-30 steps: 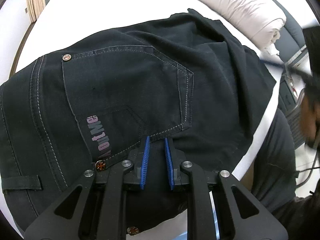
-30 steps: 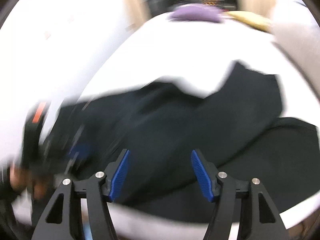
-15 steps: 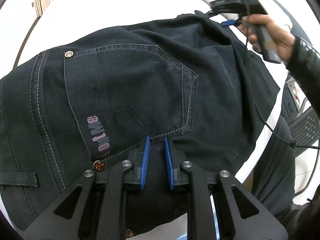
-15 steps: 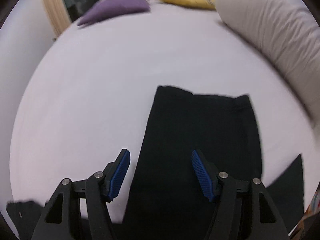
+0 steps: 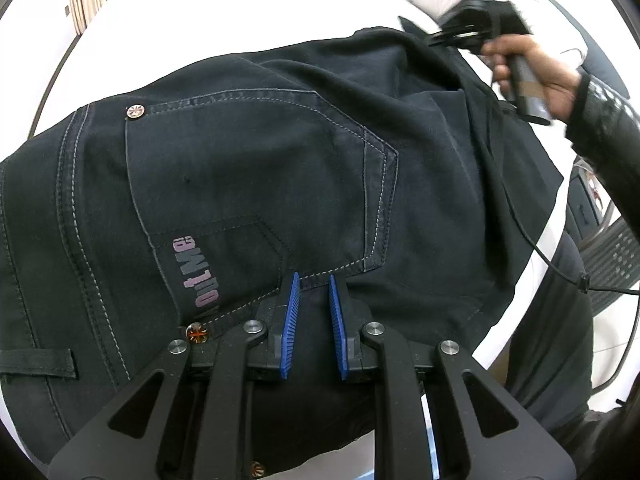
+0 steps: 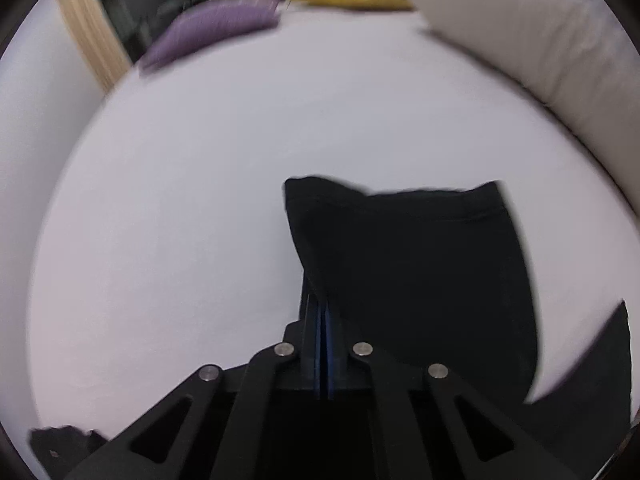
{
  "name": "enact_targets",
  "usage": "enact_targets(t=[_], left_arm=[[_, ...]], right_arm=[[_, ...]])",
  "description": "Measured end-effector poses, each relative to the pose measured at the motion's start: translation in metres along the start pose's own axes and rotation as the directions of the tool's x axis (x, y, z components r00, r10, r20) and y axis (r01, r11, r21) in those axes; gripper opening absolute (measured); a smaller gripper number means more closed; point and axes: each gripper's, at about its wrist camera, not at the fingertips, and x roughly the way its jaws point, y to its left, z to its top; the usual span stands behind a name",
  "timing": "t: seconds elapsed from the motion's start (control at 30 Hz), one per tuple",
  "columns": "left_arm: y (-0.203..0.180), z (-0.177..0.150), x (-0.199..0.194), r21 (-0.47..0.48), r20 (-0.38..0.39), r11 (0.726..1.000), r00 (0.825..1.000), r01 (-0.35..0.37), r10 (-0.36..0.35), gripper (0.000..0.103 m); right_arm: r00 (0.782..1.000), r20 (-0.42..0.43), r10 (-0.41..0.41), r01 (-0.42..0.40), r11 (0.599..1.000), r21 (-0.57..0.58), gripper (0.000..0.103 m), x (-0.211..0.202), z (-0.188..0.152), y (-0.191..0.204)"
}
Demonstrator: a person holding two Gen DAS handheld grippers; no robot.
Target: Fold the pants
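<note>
White bed (image 6: 200,200), purple cushion (image 6: 212,28) right-view only.

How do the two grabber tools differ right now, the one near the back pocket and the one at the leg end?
The left gripper keeps a narrow gap between its blue pads, clamping the pants by the waist; the right gripper has just been closing and now pinches the leg edge with pads together. The left faces the stitched pocket; the right faces the white bed. Both hold the pants.
</note>
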Motion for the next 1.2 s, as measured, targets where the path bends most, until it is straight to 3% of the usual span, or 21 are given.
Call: enact_targets(t=[0.1,0.23,0.33,0.43,0.53,0.6,0.77,0.83,0.93,1.0,1.03,1.07,1.2], left_arm=[[-0.005,-0.001,0.000,0.005,0.001,1.000,1.000,-0.012,0.012,0.016],[-0.011,-0.001,0.002,0.008,-0.002,1.000,1.000,-0.024,0.024,0.016],[-0.015,0.000,0.003,0.007,-0.004,0.999,0.999,-0.034,0.034,0.016],[-0.018,0.002,0.004,0.001,-0.008,0.999,0.999,-0.043,0.043,0.016],[-0.023,0.005,0.005,0.000,-0.017,0.998,0.998,-0.060,0.060,0.016],[-0.025,0.006,0.005,0.000,-0.021,0.998,0.997,-0.068,0.068,0.016],[-0.029,0.009,0.006,-0.013,-0.026,0.997,0.996,-0.081,0.080,0.016],[-0.030,0.010,0.006,-0.016,-0.026,0.996,0.996,-0.085,0.084,0.016],[-0.029,0.010,0.005,-0.018,-0.025,0.996,0.996,-0.087,0.087,0.016],[-0.029,0.009,0.005,-0.019,-0.025,0.996,0.996,-0.087,0.086,0.016],[-0.031,0.009,0.005,-0.020,-0.025,0.996,0.996,-0.087,0.086,0.016],[-0.030,0.009,0.005,-0.020,-0.025,0.996,0.996,-0.087,0.086,0.016],[-0.031,0.008,0.005,-0.024,-0.022,0.996,0.996,-0.091,0.090,0.016]], right_arm=[[0.990,0.114,0.084,-0.100,0.985,0.138,0.002,-0.049,-0.008,-0.047],[0.959,0.258,0.121,-0.205,0.921,0.331,0.002,-0.114,-0.050,-0.126],[0.943,0.322,0.077,-0.244,0.819,0.518,0.002,-0.141,-0.107,-0.205],[0.950,0.301,0.083,-0.271,0.700,0.661,0.002,-0.132,-0.161,-0.258],[0.965,0.252,0.068,-0.240,0.618,0.749,0.008,-0.117,-0.198,-0.281],[0.961,0.261,0.091,-0.265,0.568,0.779,0.012,-0.107,-0.205,-0.293],[0.932,0.339,0.128,-0.353,0.528,0.772,0.052,-0.099,-0.200,-0.296],[0.922,0.361,0.138,-0.380,0.499,0.779,0.058,-0.097,-0.197,-0.293],[0.922,0.369,0.118,-0.376,0.505,0.777,0.055,-0.097,-0.190,-0.295],[0.930,0.352,0.108,-0.357,0.500,0.789,0.033,-0.093,-0.187,-0.299],[0.935,0.339,0.107,-0.346,0.490,0.800,0.016,-0.088,-0.185,-0.302],[0.937,0.331,0.114,-0.343,0.482,0.806,0.008,-0.078,-0.179,-0.305],[0.938,0.331,0.101,-0.336,0.501,0.797,0.004,-0.080,-0.183,-0.311]])
